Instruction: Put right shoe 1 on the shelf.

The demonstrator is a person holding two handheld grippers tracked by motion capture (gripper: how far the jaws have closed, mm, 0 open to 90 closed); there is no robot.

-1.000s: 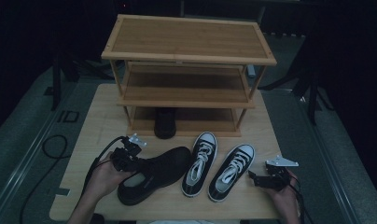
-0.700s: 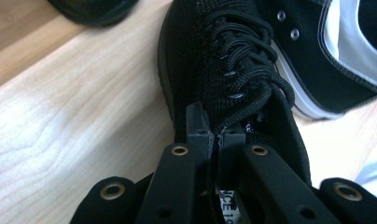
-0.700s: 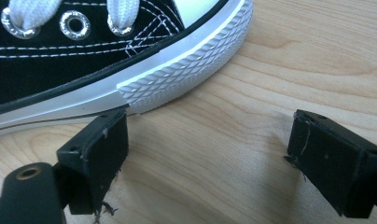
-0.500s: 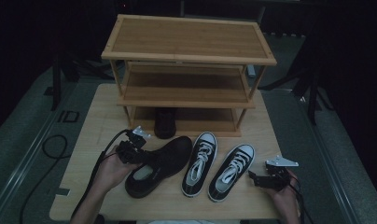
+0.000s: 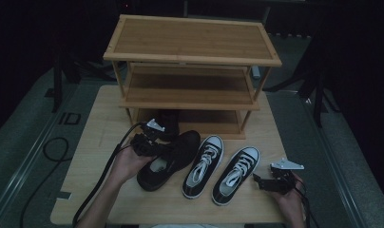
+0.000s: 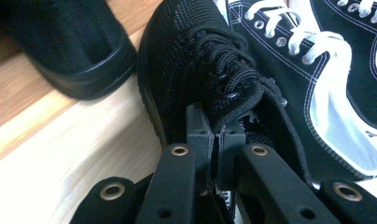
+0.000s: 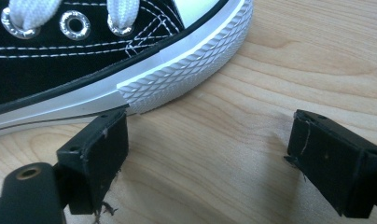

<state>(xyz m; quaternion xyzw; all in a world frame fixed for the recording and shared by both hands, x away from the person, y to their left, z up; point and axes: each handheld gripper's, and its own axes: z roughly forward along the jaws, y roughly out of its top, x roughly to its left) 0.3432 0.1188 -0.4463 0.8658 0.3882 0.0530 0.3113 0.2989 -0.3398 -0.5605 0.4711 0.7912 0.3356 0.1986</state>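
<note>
Two tools: left tool (image 6: pixel 218 140) pinches black shoe (image 6: pixel 200 70) collar; right tool (image 7: pixel 207 154) wide open, empty.

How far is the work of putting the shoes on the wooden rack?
One black shoe already stands on the bottom shelf of the bamboo rack. The left gripper is shut on the black knit shoe. Two black-and-white canvas sneakers wait on the table; the right gripper is open.

L gripper (image 5: pixel 149 138) grips black shoe (image 5: pixel 173 156) at collar, toe toward rack (image 5: pixel 192 71). Two hi-top sneakers (image 5: pixel 203 165) just right of it on worktop (image 5: pixel 100 128). R gripper (image 5: pixel 271 183) rests beside them.
</note>
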